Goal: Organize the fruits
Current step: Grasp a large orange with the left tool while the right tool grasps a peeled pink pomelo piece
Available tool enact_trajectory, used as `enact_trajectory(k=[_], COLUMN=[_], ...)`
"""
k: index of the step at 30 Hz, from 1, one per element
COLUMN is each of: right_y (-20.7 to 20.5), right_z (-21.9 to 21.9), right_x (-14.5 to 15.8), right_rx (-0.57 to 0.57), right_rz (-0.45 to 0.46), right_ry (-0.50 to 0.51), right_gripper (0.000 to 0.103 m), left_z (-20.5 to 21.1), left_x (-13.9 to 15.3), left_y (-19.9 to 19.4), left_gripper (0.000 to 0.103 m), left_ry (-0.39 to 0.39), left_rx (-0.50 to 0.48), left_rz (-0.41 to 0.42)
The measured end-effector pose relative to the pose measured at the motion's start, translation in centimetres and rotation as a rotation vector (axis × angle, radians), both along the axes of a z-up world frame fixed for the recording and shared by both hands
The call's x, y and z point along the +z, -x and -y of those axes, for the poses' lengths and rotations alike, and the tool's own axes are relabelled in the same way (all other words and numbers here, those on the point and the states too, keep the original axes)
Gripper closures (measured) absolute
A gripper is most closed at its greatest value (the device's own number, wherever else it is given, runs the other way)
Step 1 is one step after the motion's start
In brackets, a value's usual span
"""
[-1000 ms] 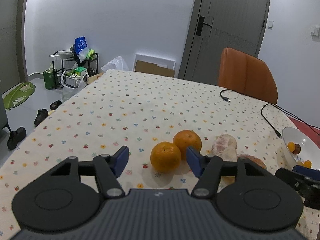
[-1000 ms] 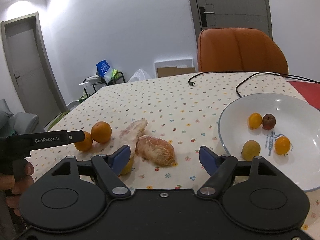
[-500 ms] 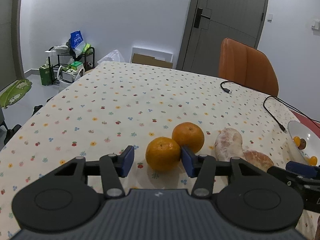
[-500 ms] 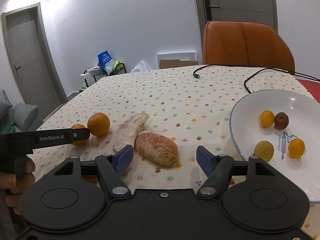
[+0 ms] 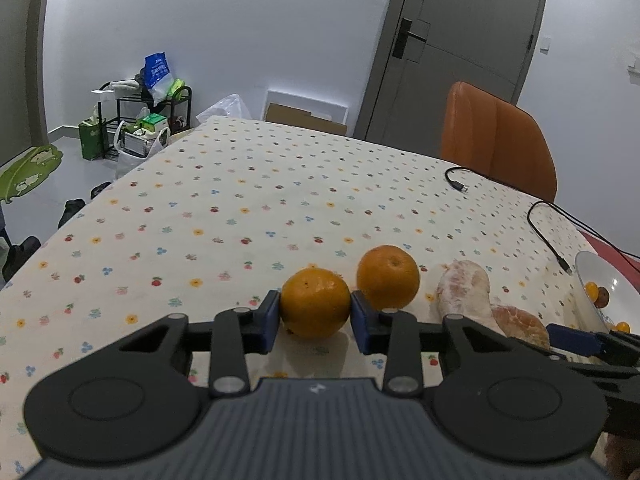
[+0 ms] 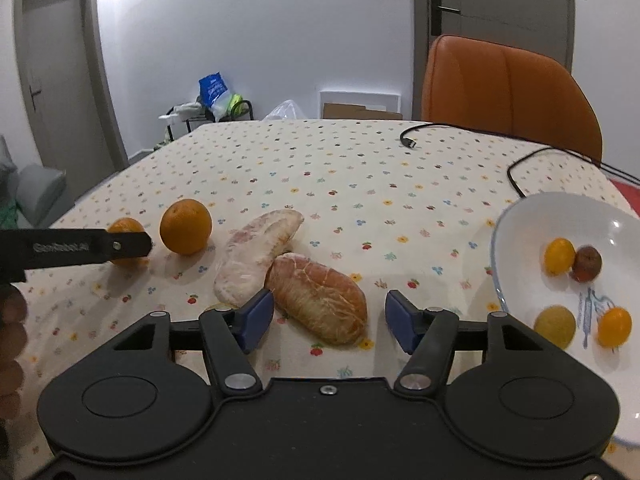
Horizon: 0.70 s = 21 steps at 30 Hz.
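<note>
Two tools work over the desk [image 5: 248, 184]: the left tool [image 5: 314, 314] pinches the near orange [image 5: 315, 304], which could roll free or knock the second orange [image 5: 388, 277] just beyond it. Right tool [image 6: 329, 314] gapes around a peeled segment [image 6: 320, 298]. Farther left, "GenRobot.AI" reads faintly.

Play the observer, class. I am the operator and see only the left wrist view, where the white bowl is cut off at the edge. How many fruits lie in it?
Observer: Four small fruits lie in the white bowl, by the right wrist view.
Operator: My left gripper is shut on the near orange. Is the right gripper shut too?
Observer: No, the right gripper has its jaws open, with the browner peeled piece on the cloth between them.
</note>
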State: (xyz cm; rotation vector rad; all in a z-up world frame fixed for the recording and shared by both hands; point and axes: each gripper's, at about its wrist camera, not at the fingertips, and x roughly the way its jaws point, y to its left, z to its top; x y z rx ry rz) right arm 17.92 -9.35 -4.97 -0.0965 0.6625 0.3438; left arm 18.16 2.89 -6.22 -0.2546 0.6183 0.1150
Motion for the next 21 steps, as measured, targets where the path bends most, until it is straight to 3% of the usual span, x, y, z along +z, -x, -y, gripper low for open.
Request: enact_trajectory(k=[12,14,18,21], right_y=[-1.6,-1.4,-0.5,0.1], right_z=[-0.7,-0.6,-0.7,-0.5], right_x=[0.0,0.0,0.2,0.4], right_rx=[0.013,0.008,0.017,0.030], right_rz=[0.009,0.011,0.020,0.015], right_ry=[0.024,0.026,0.044,0.038], right_gripper=[0.041,0.046,0.067,0.068], left_z=[-1.8,-1.7,-1.6,-1.4], left_x=[0.6,0.7,1.0,1.2], left_y=[1.4,1.6,2.2,2.6], left_gripper=[0.067,0.067,0.067,0.067], left_ry=[0.031,0.033,0.031,0.028], left_rx=[0.046,0.044,0.039,0.038], left_rz=[0.010,0.012,0.023,0.028])
